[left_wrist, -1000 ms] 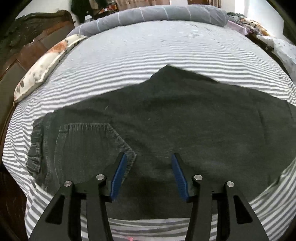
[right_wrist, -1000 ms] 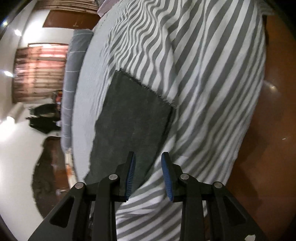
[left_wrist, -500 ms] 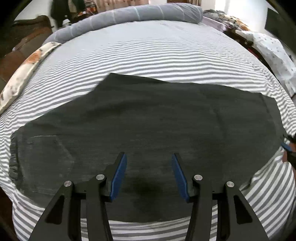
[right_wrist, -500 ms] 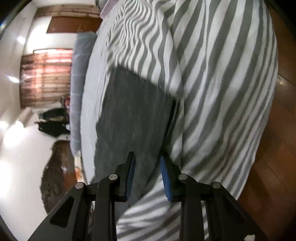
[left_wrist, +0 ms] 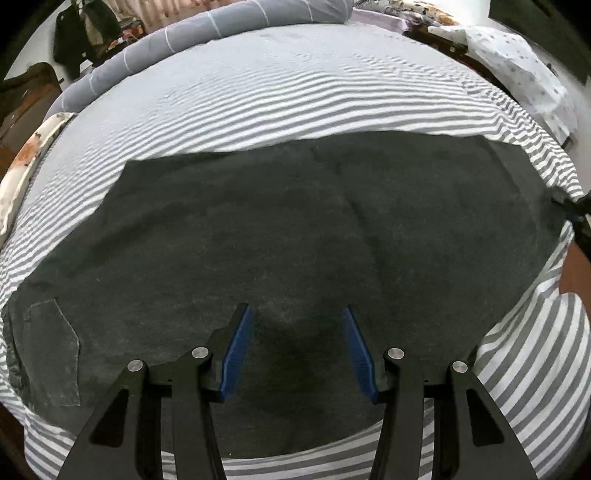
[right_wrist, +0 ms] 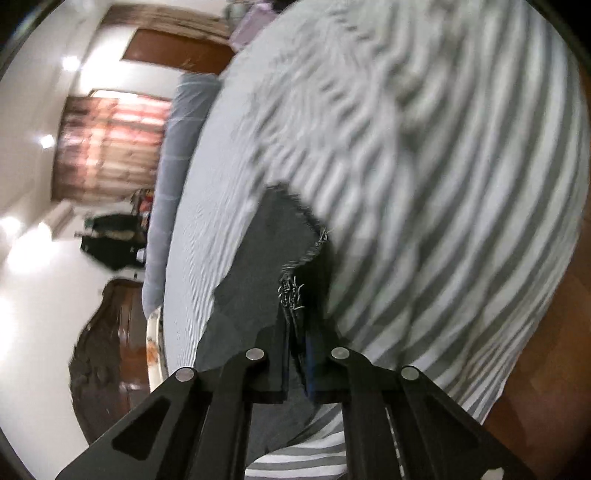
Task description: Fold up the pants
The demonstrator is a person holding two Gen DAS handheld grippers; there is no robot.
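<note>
Dark grey denim pants (left_wrist: 295, 229) lie flat across the striped bed, waist and back pocket (left_wrist: 51, 354) at the left, leg ends at the right. My left gripper (left_wrist: 297, 343) hovers open over the pants' near edge, holding nothing. My right gripper (right_wrist: 295, 328) is shut on the frayed hem of the pants (right_wrist: 284, 236) and lifts that end off the sheet. The right gripper also shows at the far right edge of the left wrist view (left_wrist: 578, 214).
The bed has a grey-and-white striped sheet (left_wrist: 295, 85). A grey bolster (left_wrist: 221, 26) lies along its far edge and a floral pillow (left_wrist: 22, 166) at the left. Wooden floor (right_wrist: 546, 369) lies beside the bed on the right.
My right gripper closed on the leg hem and raised it. My left gripper moved right along the pants, so the waist and pocket slid to the left edge of its view.
</note>
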